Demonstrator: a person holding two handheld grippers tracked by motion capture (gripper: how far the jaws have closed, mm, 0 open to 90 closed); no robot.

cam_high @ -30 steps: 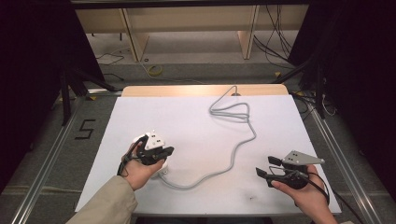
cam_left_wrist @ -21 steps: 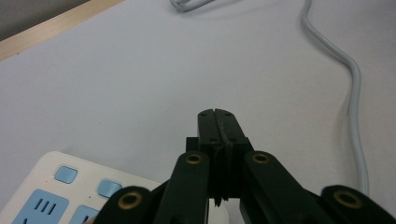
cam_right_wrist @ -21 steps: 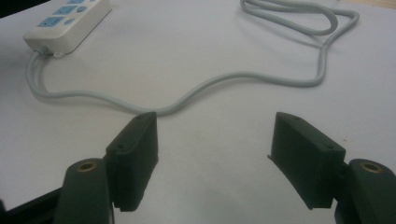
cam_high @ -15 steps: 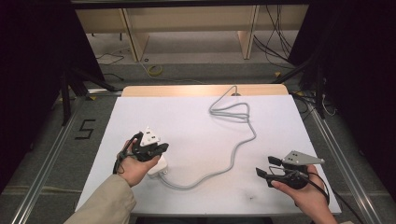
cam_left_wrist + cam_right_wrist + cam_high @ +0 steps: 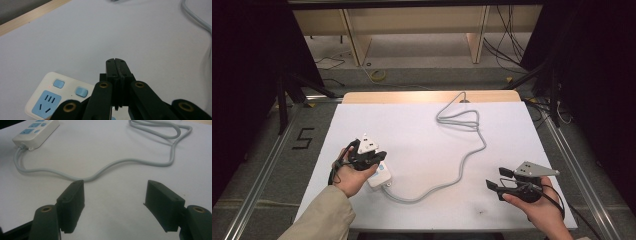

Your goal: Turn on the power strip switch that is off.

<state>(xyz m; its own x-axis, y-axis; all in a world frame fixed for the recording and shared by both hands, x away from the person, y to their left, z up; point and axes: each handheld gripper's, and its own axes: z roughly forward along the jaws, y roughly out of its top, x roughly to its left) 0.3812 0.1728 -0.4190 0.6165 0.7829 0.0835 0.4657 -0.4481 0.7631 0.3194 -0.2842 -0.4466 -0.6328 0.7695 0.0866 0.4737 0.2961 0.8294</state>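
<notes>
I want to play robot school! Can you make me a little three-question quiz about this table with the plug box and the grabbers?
1. True or false: the left gripper has its jaws shut with nothing between them.
2. Which gripper hovers over the power strip? A) the left one B) the right one
3. Fill in: the right gripper has its jaws ____, and the grey cable lies on the table beyond them.

Key
1. True: its jaws meet with nothing between.
2. A: the left gripper is above the strip's end.
3. Open: there is a wide gap and nothing is held.
</notes>
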